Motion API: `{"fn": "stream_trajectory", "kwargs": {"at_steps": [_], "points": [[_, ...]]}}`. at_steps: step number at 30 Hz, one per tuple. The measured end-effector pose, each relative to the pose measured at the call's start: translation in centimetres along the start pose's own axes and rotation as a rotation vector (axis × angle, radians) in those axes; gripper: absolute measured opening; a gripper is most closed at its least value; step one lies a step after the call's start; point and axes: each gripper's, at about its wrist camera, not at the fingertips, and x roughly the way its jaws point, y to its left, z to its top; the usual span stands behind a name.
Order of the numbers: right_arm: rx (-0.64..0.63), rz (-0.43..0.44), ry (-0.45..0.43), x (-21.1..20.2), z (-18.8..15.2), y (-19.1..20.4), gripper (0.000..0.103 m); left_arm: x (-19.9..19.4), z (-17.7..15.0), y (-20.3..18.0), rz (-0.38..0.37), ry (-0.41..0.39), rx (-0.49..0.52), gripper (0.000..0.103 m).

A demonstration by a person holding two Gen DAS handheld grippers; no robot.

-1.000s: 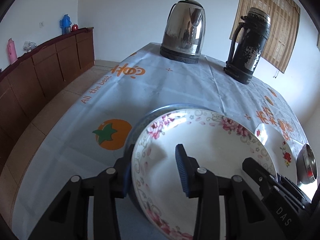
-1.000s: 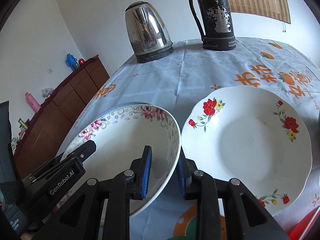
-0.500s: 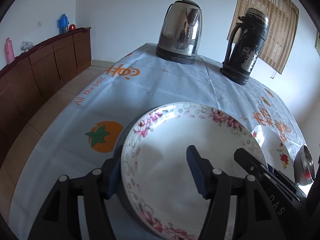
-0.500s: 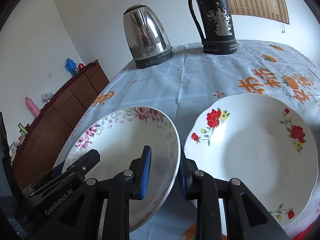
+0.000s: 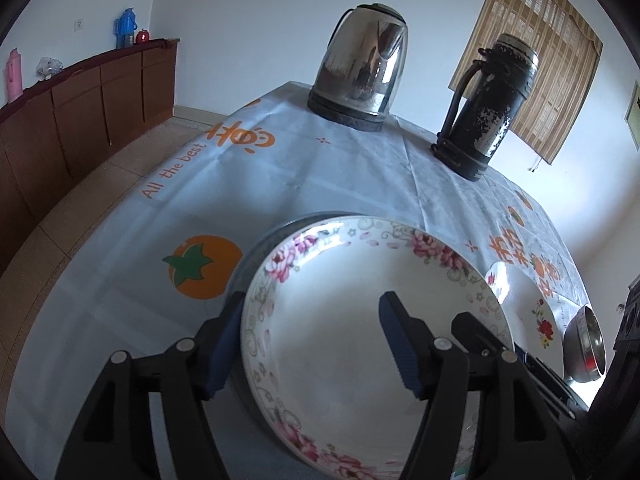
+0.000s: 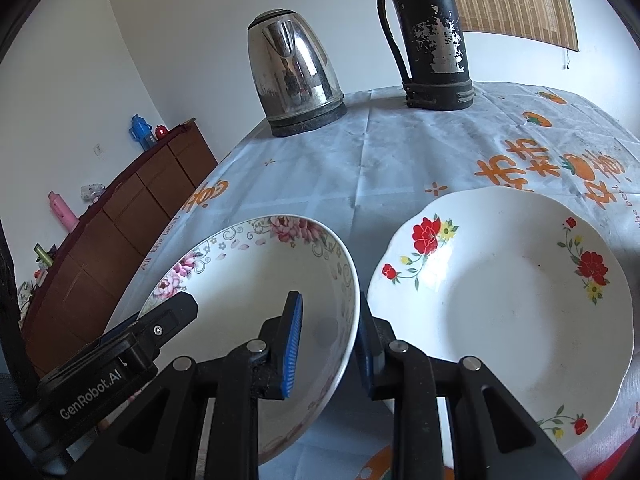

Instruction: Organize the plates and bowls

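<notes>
The left claw [image 5: 312, 344] is opening off the pink-flowered plate [image 5: 360, 344] — the right claw [image 6: 326, 344], clamped on its rim, should hold level.

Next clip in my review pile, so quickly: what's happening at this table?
A person with two handheld grippers is sorting dishes. The right gripper is clamped on the rim of the pink-flowered plate. The left gripper straddles the opposite rim, its jaws opening and clear of it. A red-flowered plate lies alongside on the tablecloth; the kettle and flask stand behind.
</notes>
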Motion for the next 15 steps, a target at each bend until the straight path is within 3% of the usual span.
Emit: {"fn": "stream_trajectory", "kwargs": {"at_steps": [6,15], "points": [[-0.002,-0.01,0.012,-0.6,-0.5,0.2,0.029,-0.3,0.3,1.0,-0.066,0.014,-0.056,0.069],[-0.045,-0.053,0.018,-0.9,-1.1,0.9,0.029,-0.8,0.5,1.6,-0.104,0.031,-0.076,0.069]]}}
